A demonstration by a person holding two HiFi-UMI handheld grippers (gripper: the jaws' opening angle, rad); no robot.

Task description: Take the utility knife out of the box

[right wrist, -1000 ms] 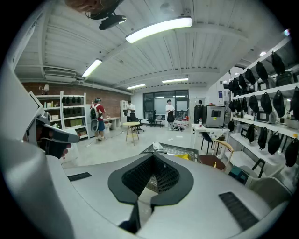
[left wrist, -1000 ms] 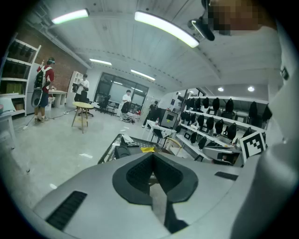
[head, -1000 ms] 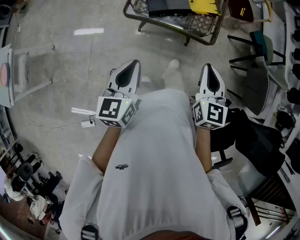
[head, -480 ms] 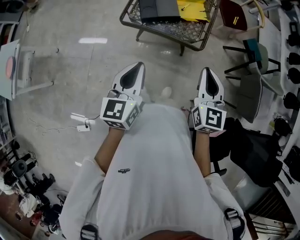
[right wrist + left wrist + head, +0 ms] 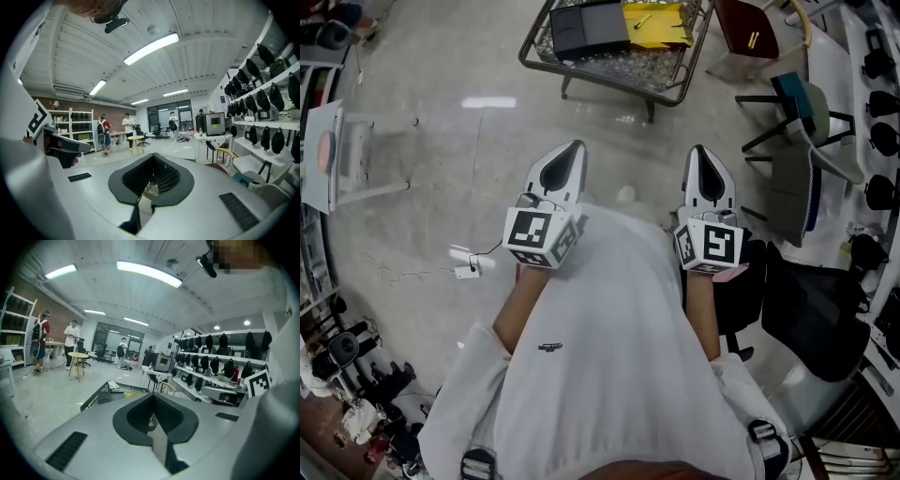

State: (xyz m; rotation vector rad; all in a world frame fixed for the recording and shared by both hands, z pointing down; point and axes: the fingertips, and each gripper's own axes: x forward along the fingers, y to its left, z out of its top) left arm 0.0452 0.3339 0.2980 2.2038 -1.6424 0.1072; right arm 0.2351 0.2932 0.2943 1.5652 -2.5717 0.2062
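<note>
A black box [image 5: 588,28] lies on a wire-mesh table [image 5: 581,73] at the top of the head view, with a yellow sheet [image 5: 661,25] beside it. A small elongated thing lies on that sheet; I cannot tell whether it is the utility knife. My left gripper [image 5: 572,150] and right gripper [image 5: 698,153] are held side by side in front of the person's white shirt, well short of the table. Both point toward it and both are shut and empty. The left gripper view shows its closed jaw tips [image 5: 153,414] with the mesh table [image 5: 101,394] beyond. The right gripper [image 5: 151,180] shows mesh past its tips.
Bare concrete floor lies between me and the table. Chairs [image 5: 797,122] and a black office chair [image 5: 825,300] stand at the right. A white stand [image 5: 337,155] is at the left, and a cable with a plug [image 5: 467,269] lies on the floor. People stand far off.
The person has walked forward with both shut grippers. The mesh table with the black box and yellow sheet has come further into view at the top.
</note>
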